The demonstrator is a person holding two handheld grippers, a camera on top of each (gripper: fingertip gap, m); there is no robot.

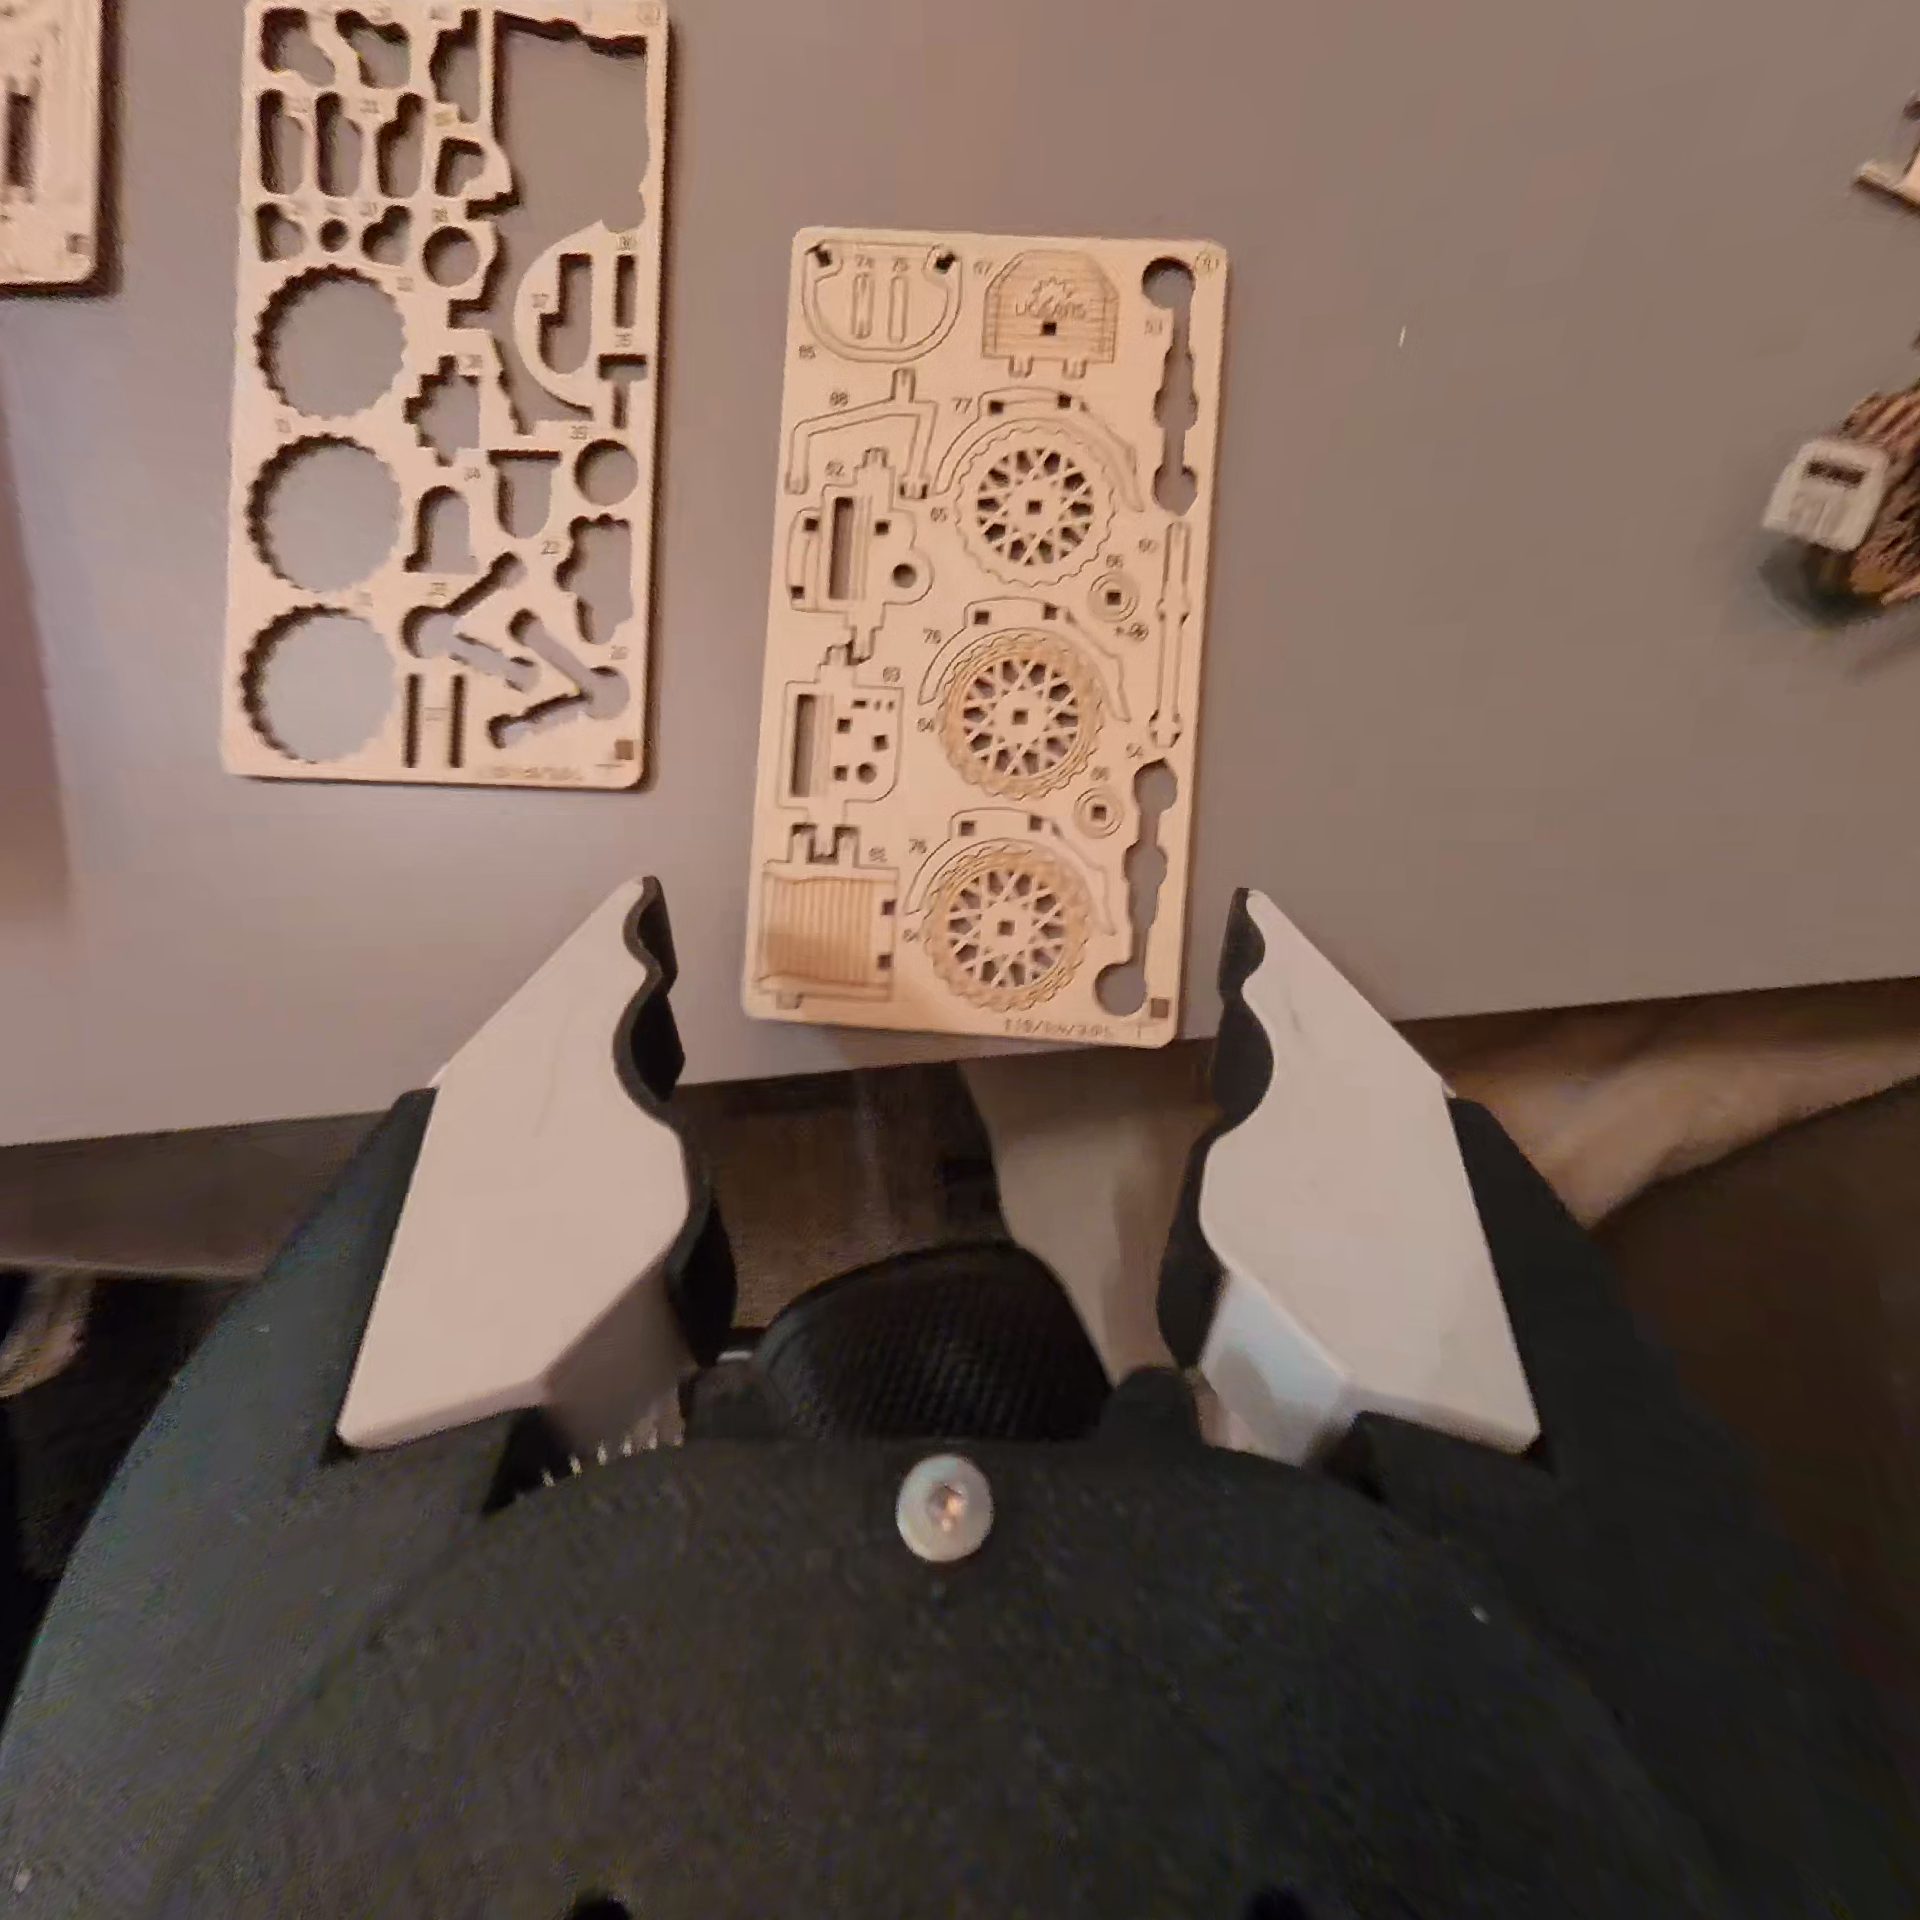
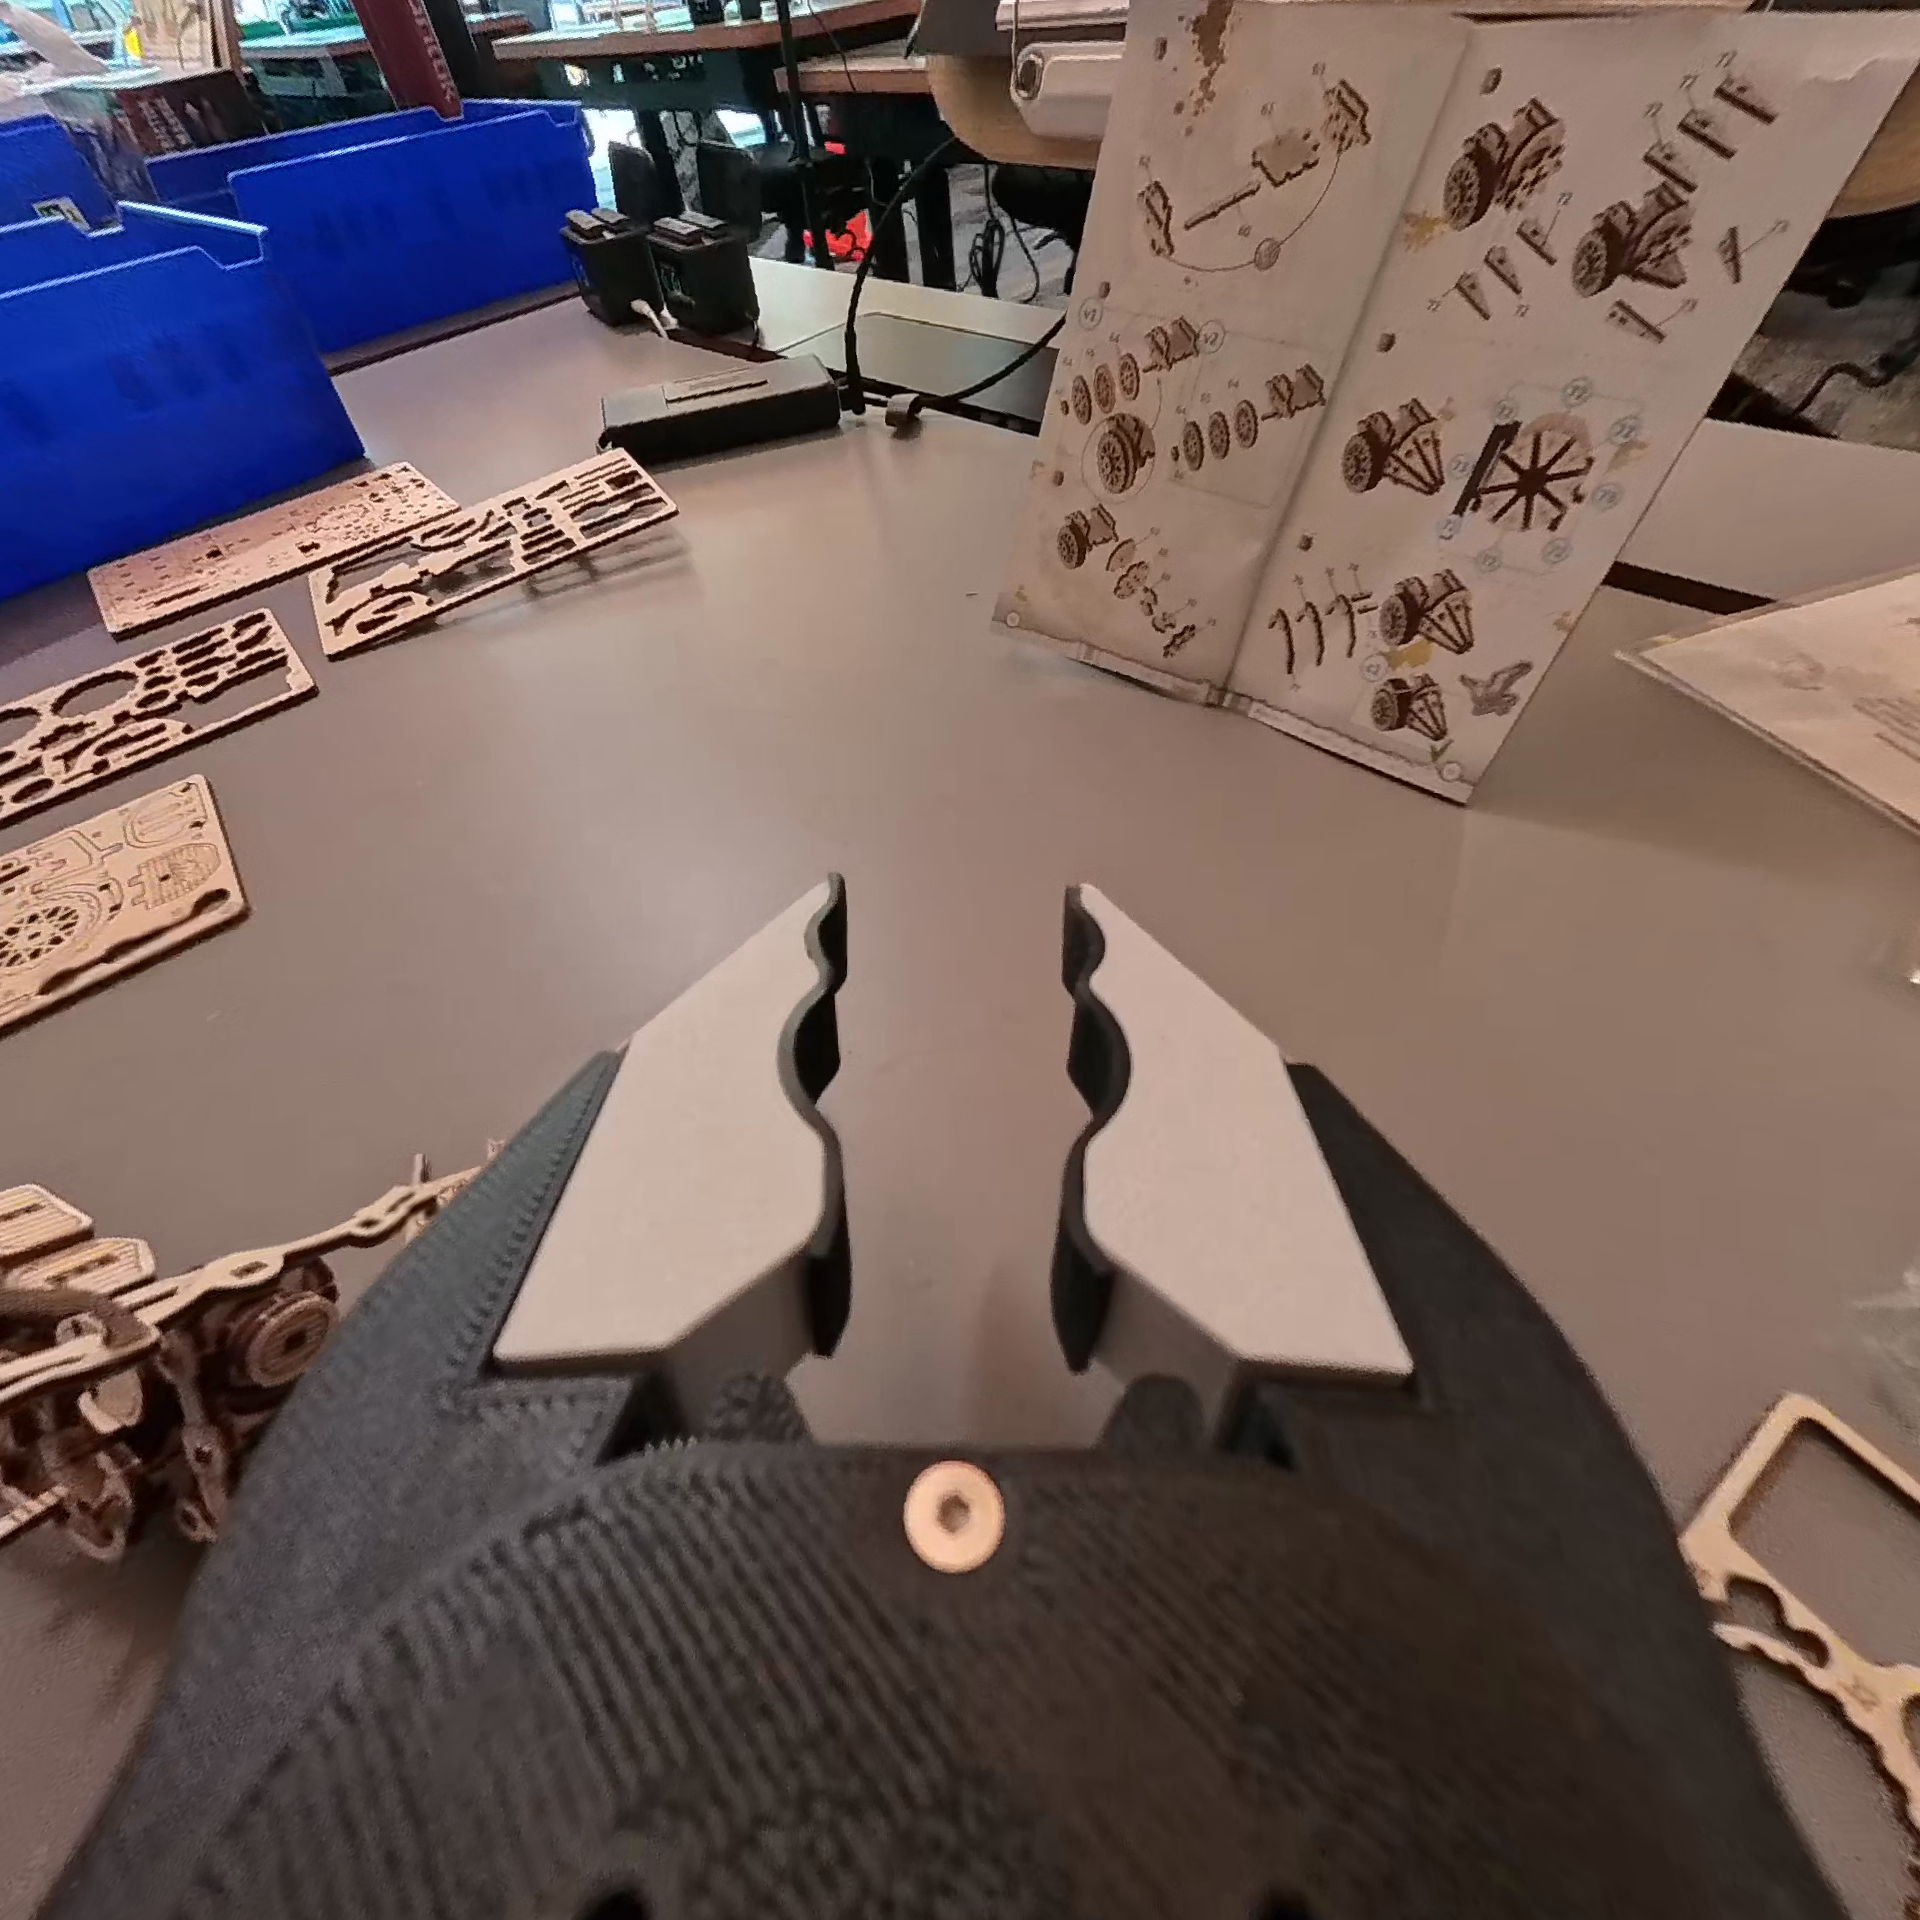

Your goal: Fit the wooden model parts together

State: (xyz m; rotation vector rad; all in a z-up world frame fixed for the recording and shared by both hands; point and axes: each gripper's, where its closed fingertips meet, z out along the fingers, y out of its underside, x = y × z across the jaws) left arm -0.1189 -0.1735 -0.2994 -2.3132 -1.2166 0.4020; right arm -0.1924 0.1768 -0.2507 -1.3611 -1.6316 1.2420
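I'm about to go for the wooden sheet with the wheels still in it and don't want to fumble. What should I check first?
1. Left gripper open and empty: ok.
2. Right gripper open and empty: ok.
3. Wheel sheet lying flat on the table, nothing on top: ok.
4. Sheet lined up between the left fingers: ok.
5. Sheet's near end at the table edge, maybe overhanging: cannot tell.
6. Instruction sheet propped up in view: ok.

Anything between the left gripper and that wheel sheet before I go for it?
No. In the left wrist view the open left gripper frames the near end of the wheel sheet; nothing lies between them.
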